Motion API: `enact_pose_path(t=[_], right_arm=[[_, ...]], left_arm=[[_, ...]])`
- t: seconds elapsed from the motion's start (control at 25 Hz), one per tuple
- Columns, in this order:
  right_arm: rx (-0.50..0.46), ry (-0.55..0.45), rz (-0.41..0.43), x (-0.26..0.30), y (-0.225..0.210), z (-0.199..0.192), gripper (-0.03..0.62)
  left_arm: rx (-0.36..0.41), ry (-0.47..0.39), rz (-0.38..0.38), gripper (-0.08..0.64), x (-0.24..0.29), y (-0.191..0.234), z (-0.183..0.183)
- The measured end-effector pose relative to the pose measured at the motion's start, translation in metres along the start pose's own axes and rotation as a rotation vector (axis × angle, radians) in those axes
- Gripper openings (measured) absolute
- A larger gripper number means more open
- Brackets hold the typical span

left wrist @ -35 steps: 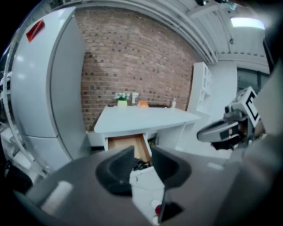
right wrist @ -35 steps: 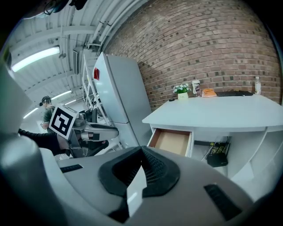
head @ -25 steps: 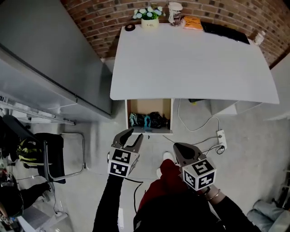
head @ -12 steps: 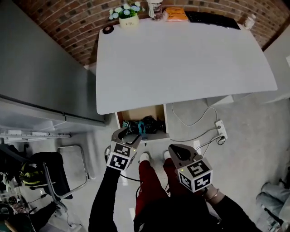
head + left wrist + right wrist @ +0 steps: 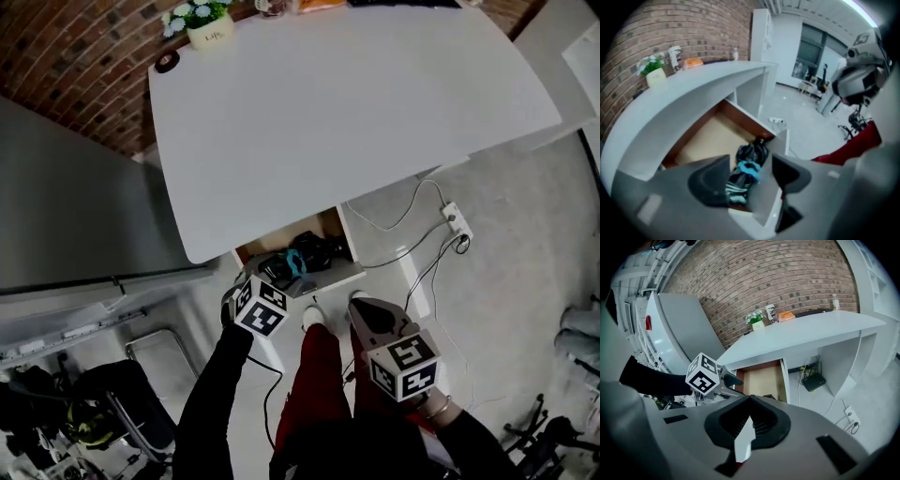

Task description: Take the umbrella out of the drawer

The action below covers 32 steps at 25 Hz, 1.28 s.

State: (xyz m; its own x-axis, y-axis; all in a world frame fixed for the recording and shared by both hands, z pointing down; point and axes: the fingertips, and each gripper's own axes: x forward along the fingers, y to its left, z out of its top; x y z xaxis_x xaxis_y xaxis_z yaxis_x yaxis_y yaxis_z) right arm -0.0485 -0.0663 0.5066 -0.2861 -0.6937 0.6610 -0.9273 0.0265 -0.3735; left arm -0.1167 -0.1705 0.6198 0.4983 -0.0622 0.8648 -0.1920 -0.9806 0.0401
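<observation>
left gripper (image 5: 747,176) is wide open, jaws have just been opening, nothing pinched yet; the umbrella (image 5: 300,261) lines up in the gap but sits lower, untouched; right gripper (image 5: 749,398) is clenched and empty, off to the side. umbrella lies in the drawer (image 5: 328,277), against its front wall, just out from under the desk (image 5: 356,94) edge; long axis runs along that wall, striped end toward the drawer's left side, black bunched end right. I'd drop straight in, jaws across it at the blue strap (image 5: 749,168), clear of the wall, then squeeze

even indoor light, fisheye-warped edges, soft blur
</observation>
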Motion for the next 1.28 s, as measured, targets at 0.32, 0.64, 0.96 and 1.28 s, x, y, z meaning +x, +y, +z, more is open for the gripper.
enact_pose_path(t=[0.32,0.64,0.96,1.28], right_arm=[[0.099,0.015,-0.09,0.027,-0.003,-0.035,-0.002],[0.178,0.048,-0.125,0.053,-0.013,-0.063,-0.002],[0.261,0.055,-0.149,0.072,-0.022,-0.074,-0.002],[0.293,0.093,-0.154,0.09,-0.03,-0.082,-0.002]], left_arm=[[0.132,0.095,-0.099,0.285,0.049,0.009,-0.022],[0.199,0.247,-0.203,0.295,0.102,0.002,-0.053],[0.274,0.348,-0.236,0.295,0.135,0.004,-0.077],[0.314,0.401,-0.267,0.295,0.15,0.005,-0.084]])
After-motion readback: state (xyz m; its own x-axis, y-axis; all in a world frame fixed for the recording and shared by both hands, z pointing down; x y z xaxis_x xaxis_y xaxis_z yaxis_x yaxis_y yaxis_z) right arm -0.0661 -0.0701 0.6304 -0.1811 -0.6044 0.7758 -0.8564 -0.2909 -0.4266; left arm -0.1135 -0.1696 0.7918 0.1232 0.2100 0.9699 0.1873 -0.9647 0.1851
